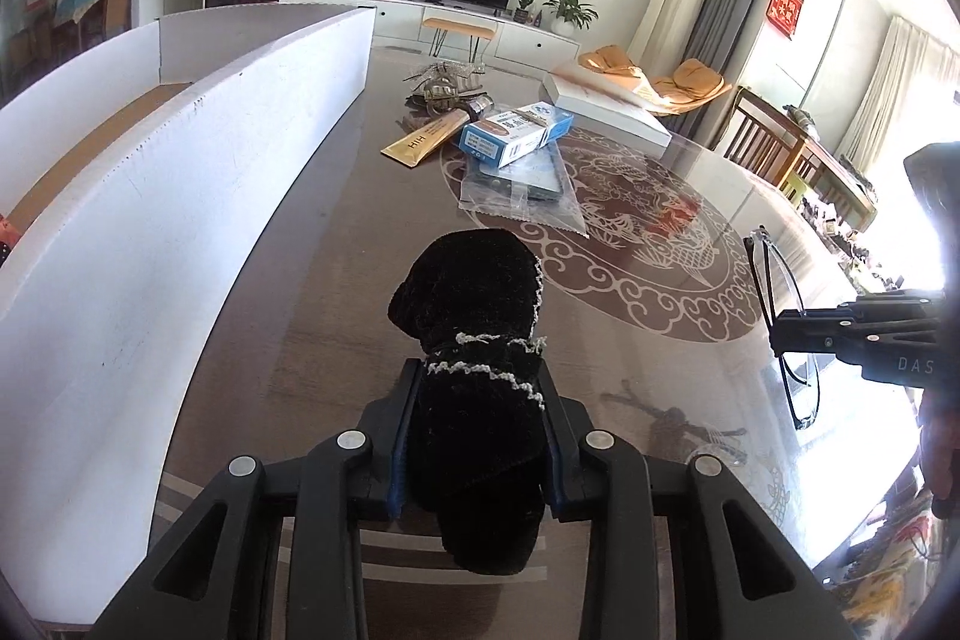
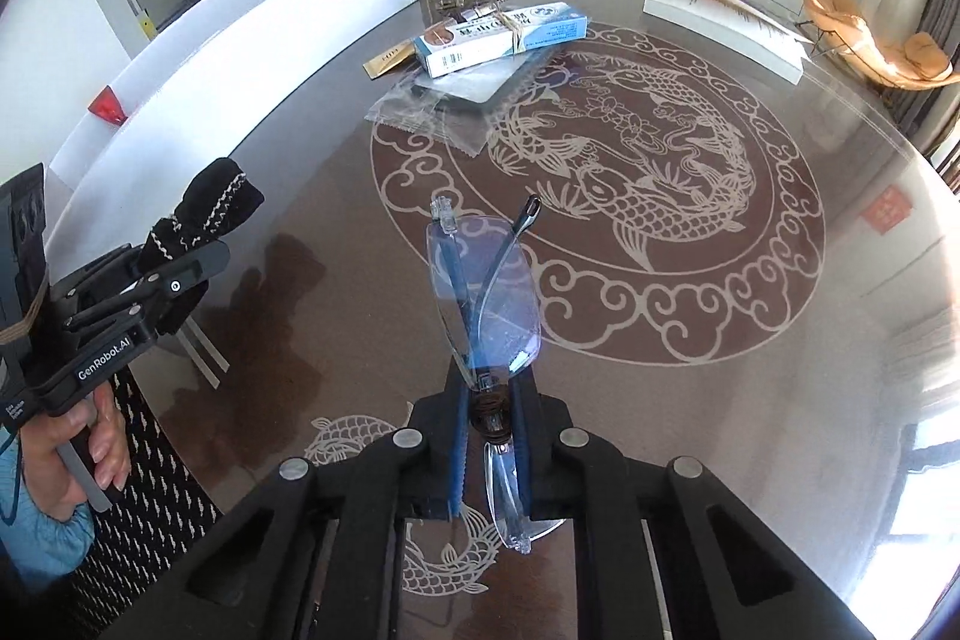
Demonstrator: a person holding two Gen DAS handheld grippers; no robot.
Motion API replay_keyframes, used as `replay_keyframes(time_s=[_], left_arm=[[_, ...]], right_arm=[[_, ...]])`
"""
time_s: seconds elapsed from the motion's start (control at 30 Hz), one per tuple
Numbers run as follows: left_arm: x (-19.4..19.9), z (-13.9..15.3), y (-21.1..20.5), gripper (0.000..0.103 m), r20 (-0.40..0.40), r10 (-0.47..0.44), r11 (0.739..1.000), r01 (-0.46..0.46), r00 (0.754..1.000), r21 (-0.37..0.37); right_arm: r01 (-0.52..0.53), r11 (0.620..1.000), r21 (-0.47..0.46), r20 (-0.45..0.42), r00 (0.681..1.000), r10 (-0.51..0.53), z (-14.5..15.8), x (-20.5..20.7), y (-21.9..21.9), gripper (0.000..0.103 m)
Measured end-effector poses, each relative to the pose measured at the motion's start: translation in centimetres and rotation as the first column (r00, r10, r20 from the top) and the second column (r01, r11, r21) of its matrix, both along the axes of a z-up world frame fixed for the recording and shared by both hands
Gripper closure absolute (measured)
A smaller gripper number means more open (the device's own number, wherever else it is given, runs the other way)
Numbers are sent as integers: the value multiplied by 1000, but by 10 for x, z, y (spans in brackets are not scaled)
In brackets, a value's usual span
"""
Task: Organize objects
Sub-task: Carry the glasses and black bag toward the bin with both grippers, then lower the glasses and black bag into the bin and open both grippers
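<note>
My left gripper is shut on a black velvet pouch with silver stitching, held above the glass table. The pouch and left gripper also show at the left of the right wrist view. My right gripper is shut on folded rimless glasses, held above the table. The glasses and right gripper show at the right edge of the left wrist view.
A large open white cardboard box stands along the table's left side. Farther off lie a blue-and-white box, a gold tube, a clear plastic bag, a metal ornament and a flat white box.
</note>
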State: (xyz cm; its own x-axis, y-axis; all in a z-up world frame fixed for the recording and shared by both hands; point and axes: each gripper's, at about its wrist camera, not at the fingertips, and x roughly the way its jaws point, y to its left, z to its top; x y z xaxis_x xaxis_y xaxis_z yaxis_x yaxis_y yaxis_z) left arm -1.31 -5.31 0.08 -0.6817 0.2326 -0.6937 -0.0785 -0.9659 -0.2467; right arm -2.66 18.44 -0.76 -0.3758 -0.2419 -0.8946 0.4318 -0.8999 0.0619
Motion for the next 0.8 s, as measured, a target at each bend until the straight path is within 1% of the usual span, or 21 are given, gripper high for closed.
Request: replay_keyframes(time_s=[0.17,0.37,0.47,0.53,0.6,0.7,0.73,0.8], left_arm=[[17,21,-5,70,-50,17,999,-15,999,42],[29,46,-19,70,-90,51,994,-42,995,97],[34,66,-36,70,-108,70,989,-55,992,134],[36,81,-56,70,-128,97,985,-77,987,151],[34,93,-86,70,-135,144,976,-118,980,181],[28,100,-142,70,-106,241,947,-210,965,243],[26,100,-161,70,-88,275,937,-247,957,247],[18,99,-191,70,-52,317,925,-297,947,236]], right_arm=[[-12,998,-64,-41,999,10,32,-1,-15,89],[-32,994,-103,-57,998,26,46,2,-31,89],[-41,991,-128,-62,997,34,53,0,-40,89],[-56,987,-148,-71,996,46,62,-4,-52,89],[-84,979,-188,-86,994,69,74,-7,-68,89],[-152,948,-279,-119,985,123,98,-9,-106,89],[-176,934,-310,-127,981,143,105,-9,-121,89],[-223,904,-365,-136,973,185,113,-10,-156,89]])
